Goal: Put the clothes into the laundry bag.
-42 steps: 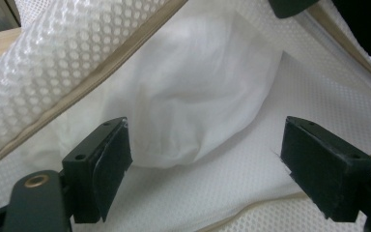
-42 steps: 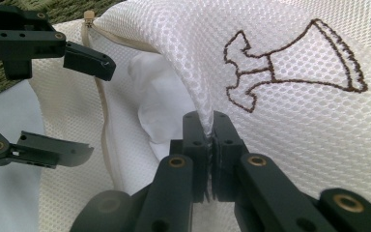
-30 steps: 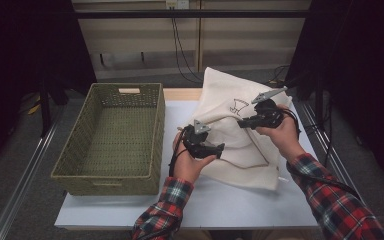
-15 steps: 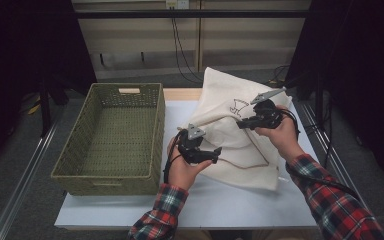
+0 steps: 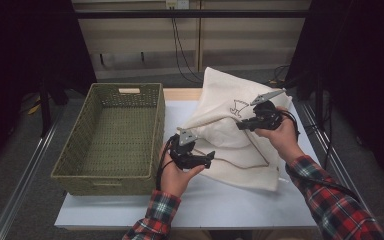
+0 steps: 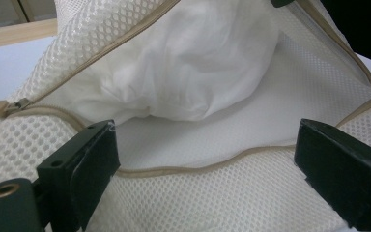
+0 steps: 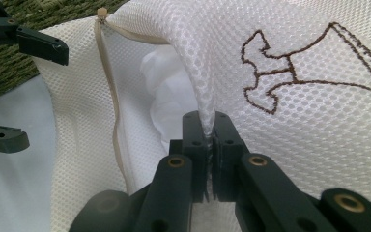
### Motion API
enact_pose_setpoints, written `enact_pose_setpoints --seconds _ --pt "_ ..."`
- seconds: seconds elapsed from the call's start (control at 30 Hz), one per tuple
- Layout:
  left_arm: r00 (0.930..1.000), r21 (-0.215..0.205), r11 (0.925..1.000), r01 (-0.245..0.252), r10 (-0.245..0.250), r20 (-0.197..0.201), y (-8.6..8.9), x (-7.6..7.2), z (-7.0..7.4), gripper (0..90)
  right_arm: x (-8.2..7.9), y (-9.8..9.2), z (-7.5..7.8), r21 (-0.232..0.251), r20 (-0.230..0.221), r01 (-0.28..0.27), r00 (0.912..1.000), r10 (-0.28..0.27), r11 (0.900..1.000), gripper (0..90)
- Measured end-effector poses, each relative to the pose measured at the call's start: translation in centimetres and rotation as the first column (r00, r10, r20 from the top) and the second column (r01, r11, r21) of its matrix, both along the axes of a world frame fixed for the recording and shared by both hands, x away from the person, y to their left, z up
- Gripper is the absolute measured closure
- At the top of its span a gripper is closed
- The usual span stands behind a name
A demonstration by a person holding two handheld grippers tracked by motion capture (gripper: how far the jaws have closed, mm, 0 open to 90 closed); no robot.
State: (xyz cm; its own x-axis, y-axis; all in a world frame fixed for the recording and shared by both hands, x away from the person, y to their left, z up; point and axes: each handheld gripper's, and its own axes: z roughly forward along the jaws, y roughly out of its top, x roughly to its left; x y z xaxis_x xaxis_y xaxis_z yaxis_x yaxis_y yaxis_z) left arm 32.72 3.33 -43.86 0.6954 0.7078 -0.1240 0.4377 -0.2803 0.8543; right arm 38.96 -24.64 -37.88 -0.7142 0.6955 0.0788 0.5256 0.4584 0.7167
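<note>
L tool [image 5: 211, 154] slid left, jaws opening; mesh bag [image 5: 240, 150] rim maybe gaping.

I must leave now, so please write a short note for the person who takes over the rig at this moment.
Right hand-held gripper: shut on the mesh laundry bag, holding its upper layer up.
Left hand-held gripper: jaws just opened, wide at the bag's opening, gripping nothing.
White cloth: inside the unzipped bag.
Wicker basket: empty, left of the bag.
Done: bag opened.
Left: probably take the cloth out, perhaps into the basket.
</note>
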Motion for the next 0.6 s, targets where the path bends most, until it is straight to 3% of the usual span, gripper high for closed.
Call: enact_pose_setpoints --seconds 0.6 --pt "0.9999 -0.02 0.9997 -0.011 0.011 0.007 1.3 -0.7 -0.4 7.4 -0.6 0.0 -0.2 0.0 0.003 -0.006 1.0 0.006 1.0 86.7"
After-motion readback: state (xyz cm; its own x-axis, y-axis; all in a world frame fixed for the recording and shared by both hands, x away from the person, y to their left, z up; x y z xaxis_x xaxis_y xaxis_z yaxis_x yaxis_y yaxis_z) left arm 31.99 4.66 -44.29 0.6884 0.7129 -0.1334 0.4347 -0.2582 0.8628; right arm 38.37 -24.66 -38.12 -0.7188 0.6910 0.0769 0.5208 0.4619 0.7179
